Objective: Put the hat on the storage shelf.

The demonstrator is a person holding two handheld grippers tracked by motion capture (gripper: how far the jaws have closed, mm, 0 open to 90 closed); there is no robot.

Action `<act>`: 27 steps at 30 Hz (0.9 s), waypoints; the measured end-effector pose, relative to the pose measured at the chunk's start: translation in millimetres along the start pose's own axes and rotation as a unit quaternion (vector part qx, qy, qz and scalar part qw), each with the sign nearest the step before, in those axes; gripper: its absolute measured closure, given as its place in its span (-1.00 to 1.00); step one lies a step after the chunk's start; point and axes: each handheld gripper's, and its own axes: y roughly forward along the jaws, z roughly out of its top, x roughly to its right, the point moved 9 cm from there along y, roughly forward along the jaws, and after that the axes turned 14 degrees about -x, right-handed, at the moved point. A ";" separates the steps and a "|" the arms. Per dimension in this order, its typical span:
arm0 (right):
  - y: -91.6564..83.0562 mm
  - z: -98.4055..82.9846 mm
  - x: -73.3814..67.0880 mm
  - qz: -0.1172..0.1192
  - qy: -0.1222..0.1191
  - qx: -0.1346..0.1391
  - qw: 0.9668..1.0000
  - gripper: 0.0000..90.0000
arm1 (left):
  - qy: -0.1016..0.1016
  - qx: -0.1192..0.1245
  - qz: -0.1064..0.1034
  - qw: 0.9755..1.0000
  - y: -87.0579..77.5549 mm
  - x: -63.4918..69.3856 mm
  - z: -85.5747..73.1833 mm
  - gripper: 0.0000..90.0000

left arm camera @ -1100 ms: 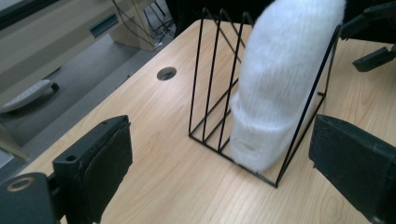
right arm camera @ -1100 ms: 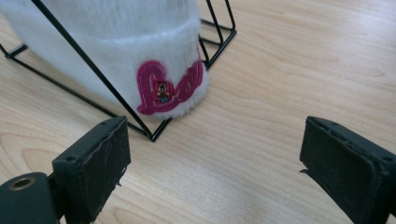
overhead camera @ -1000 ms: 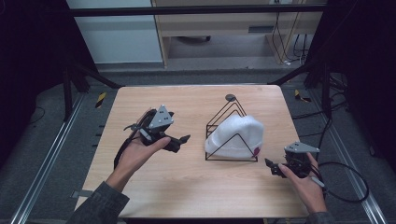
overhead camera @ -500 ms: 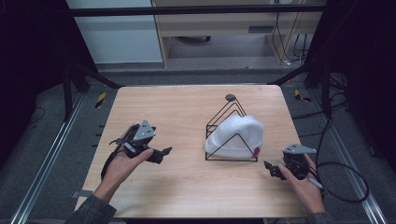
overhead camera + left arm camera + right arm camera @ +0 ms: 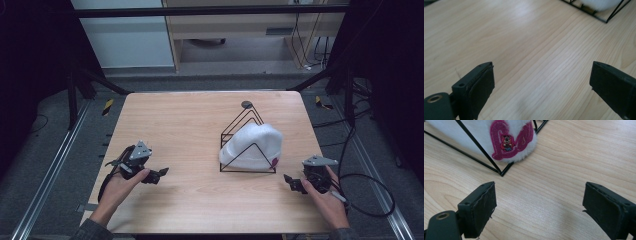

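Right gripper low over the wooden table, jaws spread wide and holding nothing after easing slightly inward, left gripper likewise spread and bare, white fluffy hat on black wire rack just ahead of right gripper's jaws

1. We see the bench evenly lit from above, while the floor and frame around it fall into near-black at left and right.
2. We find shadows soft and faint, with a dull smudge between the left hand-held gripper's jaws.
3. We note a pale sheen on the far wood in the left gripper view.
4. We find the jaw tips slightly soft, the high view grainy.
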 end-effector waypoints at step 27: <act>17.9 6.0 13.5 0.003 0.028 -0.007 1.000 -0.74 | -0.081 -0.050 0.021 0.995 20.2 -41.8 -84.6 -0.87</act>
